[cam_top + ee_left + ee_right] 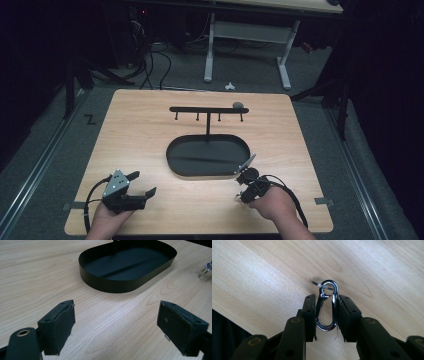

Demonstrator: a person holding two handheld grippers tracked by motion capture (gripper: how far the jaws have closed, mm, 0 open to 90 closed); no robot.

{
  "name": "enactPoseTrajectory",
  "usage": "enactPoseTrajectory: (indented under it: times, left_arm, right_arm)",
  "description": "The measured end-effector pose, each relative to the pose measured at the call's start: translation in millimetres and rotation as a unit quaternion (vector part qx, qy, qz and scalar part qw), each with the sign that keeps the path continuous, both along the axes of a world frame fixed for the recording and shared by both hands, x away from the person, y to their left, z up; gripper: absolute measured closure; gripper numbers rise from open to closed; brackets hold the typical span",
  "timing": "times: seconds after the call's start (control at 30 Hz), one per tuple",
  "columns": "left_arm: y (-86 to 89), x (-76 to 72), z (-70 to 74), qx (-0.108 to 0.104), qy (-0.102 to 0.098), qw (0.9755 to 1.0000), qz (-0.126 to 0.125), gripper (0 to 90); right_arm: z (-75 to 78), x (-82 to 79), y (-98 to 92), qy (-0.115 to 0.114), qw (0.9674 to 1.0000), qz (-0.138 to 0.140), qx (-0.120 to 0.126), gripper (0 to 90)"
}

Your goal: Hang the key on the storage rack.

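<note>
A silver carabiner clip (326, 315) with a small key ring (319, 285) at its top sits between the black pads of my right gripper (327, 298), which is shut on its two long sides, just above the wooden table. In the high view my right gripper (241, 192) is near the front right of the table, beside the black oval tray (172, 165). My left gripper (142, 183) rests at the front left, open, with nothing between its jaws (115, 325). In the left gripper view the tray (110, 285) lies ahead and the shiny clip (205, 268) shows at the right edge.
A black T-shaped rack (208, 109) with several short hooks rises from the tray's far side. A small grey object (238, 105) sits by its right end. Bare wood (140, 130) surrounds the tray. A white desk frame (250, 45) stands on the floor beyond.
</note>
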State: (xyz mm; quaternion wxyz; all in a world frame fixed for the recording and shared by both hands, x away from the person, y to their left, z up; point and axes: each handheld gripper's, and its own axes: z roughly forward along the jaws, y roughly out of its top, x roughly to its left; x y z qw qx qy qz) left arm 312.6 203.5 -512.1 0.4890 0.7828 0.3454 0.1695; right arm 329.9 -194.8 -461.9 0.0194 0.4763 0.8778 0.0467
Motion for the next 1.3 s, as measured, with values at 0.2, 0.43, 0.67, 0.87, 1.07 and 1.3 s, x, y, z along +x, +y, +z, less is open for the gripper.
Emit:
enactPoseTrajectory:
  times: [0.2,0.43,0.67,0.87,1.07,1.3]
  left_arm:
    - [0.1,0.5,-0.1,0.001,0.000,1.0000,-0.001,15.3]
    - [0.4,0.9,0.0,-0.001,0.002,1.0000,-0.001,15.3]
    - [0.2,0.9,0.1,-0.002,0.001,1.0000,-0.002,15.3]
    - [0.2,1.2,-0.3,-0.001,0.003,1.0000,-0.002,15.3]
    - [0.2,1.3,-0.4,-0.002,0.004,1.0000,-0.004,15.3]
    - [1.1,1.6,-0.3,-0.003,0.004,1.0000,-0.004,15.3]
  right_arm:
    - [12.3,1.9,-3.7,-0.013,0.9999,-0.003,0.002,69.4]
    - [31.1,7.8,-7.6,-0.029,0.9995,-0.010,0.005,69.3]
    - [53.5,16.5,-12.6,-0.047,0.9982,-0.030,0.020,69.4]
    - [66.8,25.0,-16.5,-0.056,0.9973,-0.037,0.030,69.4]
    - [79.3,33.2,-17.8,-0.058,0.9969,-0.043,0.030,69.4]
    - [97.4,43.2,-17.9,-0.061,0.9965,-0.046,0.033,69.4]
